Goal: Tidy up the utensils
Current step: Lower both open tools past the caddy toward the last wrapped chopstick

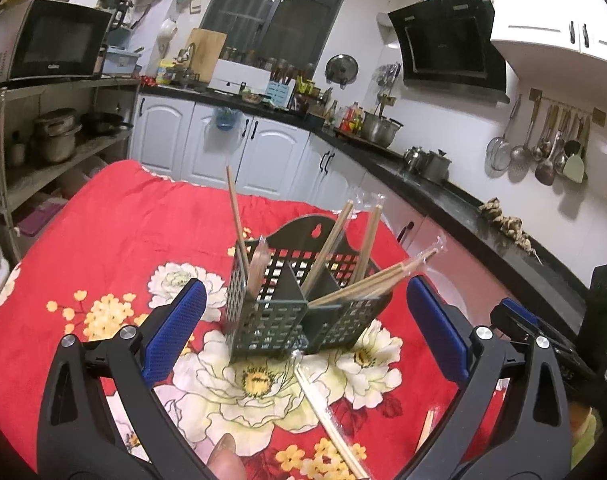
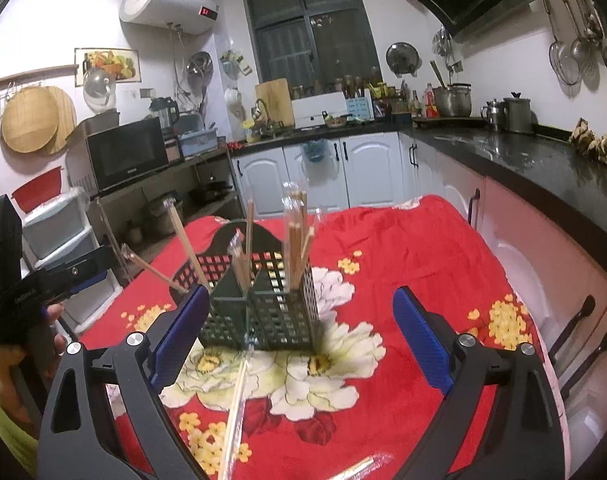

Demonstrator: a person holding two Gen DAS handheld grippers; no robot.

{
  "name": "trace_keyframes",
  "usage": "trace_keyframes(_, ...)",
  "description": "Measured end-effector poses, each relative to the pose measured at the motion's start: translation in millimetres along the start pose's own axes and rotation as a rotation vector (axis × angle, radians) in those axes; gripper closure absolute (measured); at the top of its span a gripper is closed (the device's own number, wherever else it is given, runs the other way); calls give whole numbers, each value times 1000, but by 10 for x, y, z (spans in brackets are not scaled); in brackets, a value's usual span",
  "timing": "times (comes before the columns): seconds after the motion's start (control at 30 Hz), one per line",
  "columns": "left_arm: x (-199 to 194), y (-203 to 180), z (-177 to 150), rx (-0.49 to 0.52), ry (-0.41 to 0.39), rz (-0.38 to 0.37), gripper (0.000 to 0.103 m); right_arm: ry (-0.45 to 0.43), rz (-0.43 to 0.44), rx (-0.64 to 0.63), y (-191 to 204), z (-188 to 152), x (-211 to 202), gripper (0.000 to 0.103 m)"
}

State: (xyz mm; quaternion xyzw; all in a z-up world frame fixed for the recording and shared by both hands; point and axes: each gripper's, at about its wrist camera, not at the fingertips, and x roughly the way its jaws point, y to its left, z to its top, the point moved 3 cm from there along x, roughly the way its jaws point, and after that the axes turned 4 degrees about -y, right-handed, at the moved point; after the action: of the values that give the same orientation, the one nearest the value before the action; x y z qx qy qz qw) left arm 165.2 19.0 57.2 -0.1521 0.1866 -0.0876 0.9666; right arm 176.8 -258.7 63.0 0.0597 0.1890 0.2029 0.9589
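A dark green caddy [image 1: 303,300] is standing upright on a worktop draped with a red floral cloth [image 1: 103,240]. It is pierced with square holes and split into compartments, and wrapped wooden chopsticks [image 1: 327,246] are leaning out of it at several angles, one bundle [image 1: 383,276] tipping toward 3 o'clock in the left wrist view.

The left gripper [image 1: 305,332] is standing wide, its blue pads [image 1: 175,332] flanking the caddy without touching it, nothing between them but the caddy's front corner farther off. A loose wrapped pair [image 1: 327,408] is lying flat on the cloth, running from the caddy's base toward 5 o'clock, below and between the fingers. A fingertip [image 1: 223,460] is showing at 6 o'clock.

In the right wrist view the right gripper [image 2: 299,332] is also gaping wide and holding nothing; the caddy [image 2: 263,312] is sitting ahead of it, toward its left pad [image 2: 179,336]. The loose pair [image 2: 235,412] is stretching from the caddy's base toward 6 o'clock. At 9 o'clock the left gripper [image 2: 83,268] is in sight, held by a hand [image 2: 47,332].
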Motion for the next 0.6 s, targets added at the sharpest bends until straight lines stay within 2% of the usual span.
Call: trace_keyframes(0.6, 175, -29, -331, 20, 105, 6, 11, 96, -6, -18, -46, -344, 56, 12)
